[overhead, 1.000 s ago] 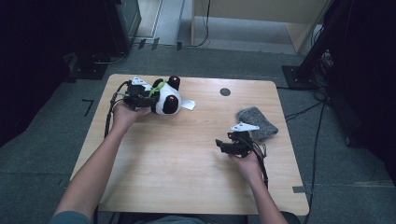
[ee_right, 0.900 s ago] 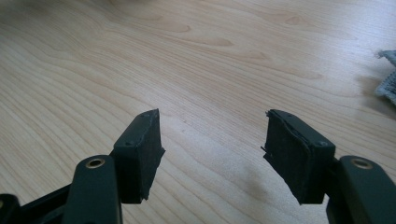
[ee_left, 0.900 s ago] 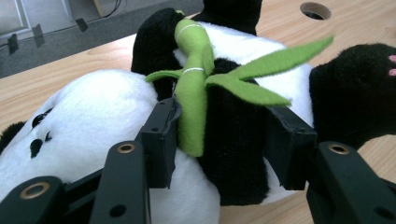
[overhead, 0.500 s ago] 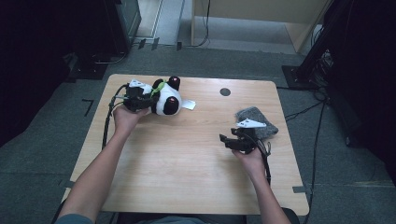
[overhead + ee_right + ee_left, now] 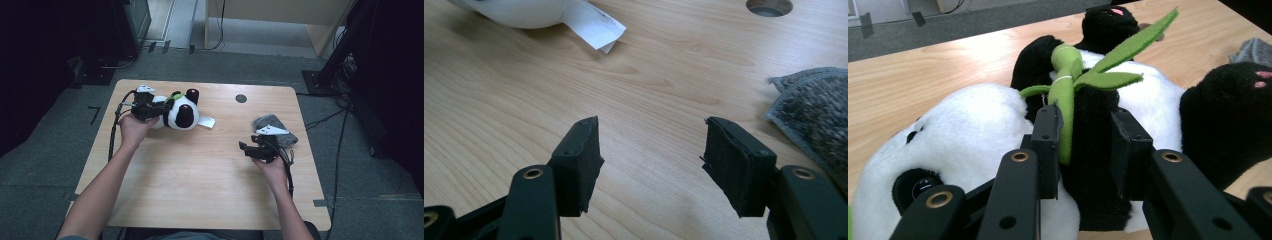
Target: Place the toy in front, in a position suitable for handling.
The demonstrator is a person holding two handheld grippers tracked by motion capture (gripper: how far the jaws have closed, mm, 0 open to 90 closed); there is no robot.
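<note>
A black-and-white plush panda [image 5: 181, 114] lies on its side at the table's far left. It carries a green felt bamboo sprig [image 5: 1068, 85]. My left gripper [image 5: 161, 112] comes at it from the left and is shut on the panda's black middle [image 5: 1088, 150]. The bamboo stem is pressed under one pad [image 5: 1048, 145]. The panda's white head [image 5: 963, 130] bulges to the left of the jaws. My right gripper [image 5: 243, 147] rests low over the table's right side. It stands open [image 5: 651, 160] with only bare wood between its pads.
A grey knitted cloth [image 5: 270, 121] lies just behind the right gripper, and it reaches the edge of the right gripper view [image 5: 814, 110]. The panda's white tag [image 5: 206, 121] sticks out toward the centre. A round cable hole [image 5: 241, 98] sits at the wooden table's [image 5: 200, 185] far edge.
The left hand and its gripper have shifted a little at the panda, and the panda has moved slightly with them. The right hand has hardly moved.
</note>
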